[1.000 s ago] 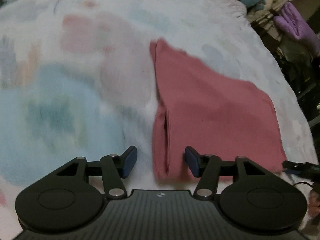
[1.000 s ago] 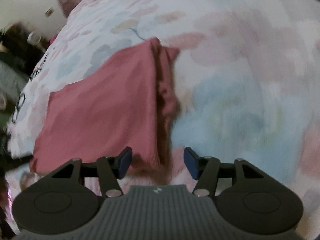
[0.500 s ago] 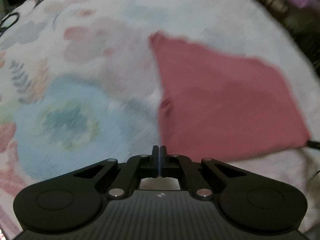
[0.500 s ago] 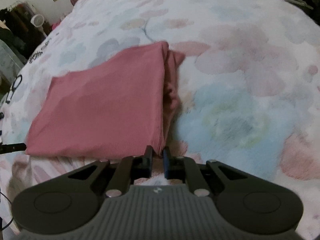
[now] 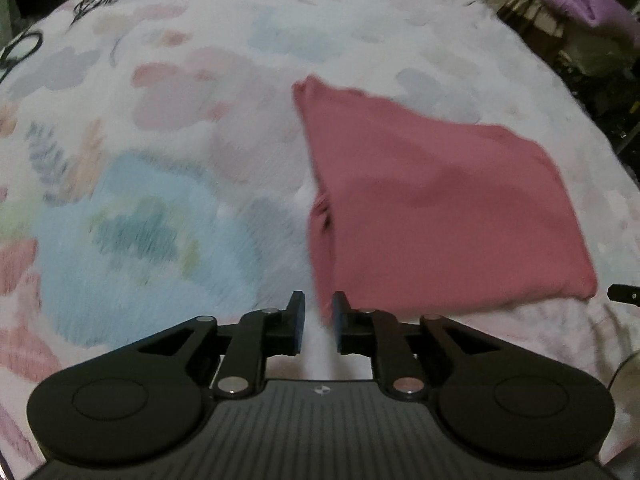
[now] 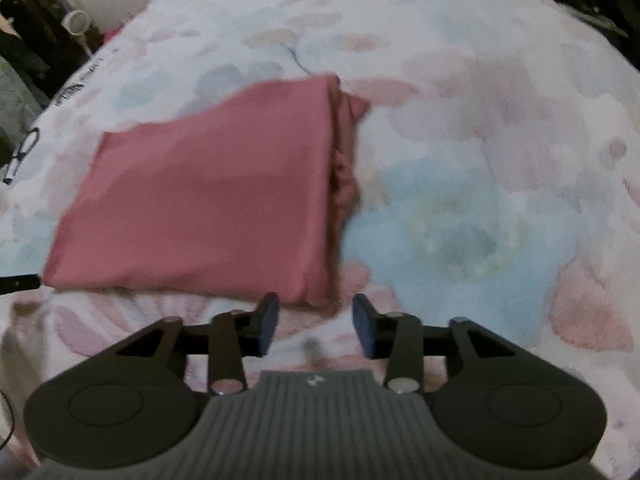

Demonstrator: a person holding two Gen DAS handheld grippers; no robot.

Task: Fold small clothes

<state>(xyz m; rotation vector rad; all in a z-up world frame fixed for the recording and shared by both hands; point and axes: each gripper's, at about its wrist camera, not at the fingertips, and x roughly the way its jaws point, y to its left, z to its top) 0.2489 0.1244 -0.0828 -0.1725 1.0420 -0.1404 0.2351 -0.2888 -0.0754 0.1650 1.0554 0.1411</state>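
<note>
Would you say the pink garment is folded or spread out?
Folded: the pink garment lies as a neat rectangle on the bedspread, with stacked layers showing along its bunched edge.

The folded garment [image 5: 440, 208] lies on the bedspread [image 5: 160, 200], ahead of both tools.

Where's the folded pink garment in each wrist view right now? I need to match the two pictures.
Left wrist: pink garment right of centre, its bunched edge toward the picture's left.
Right wrist: same garment left of centre, bunched edge on its right.
Shared landmark: the blue flower printed on the bedspread, beside that bunched edge.
</note>
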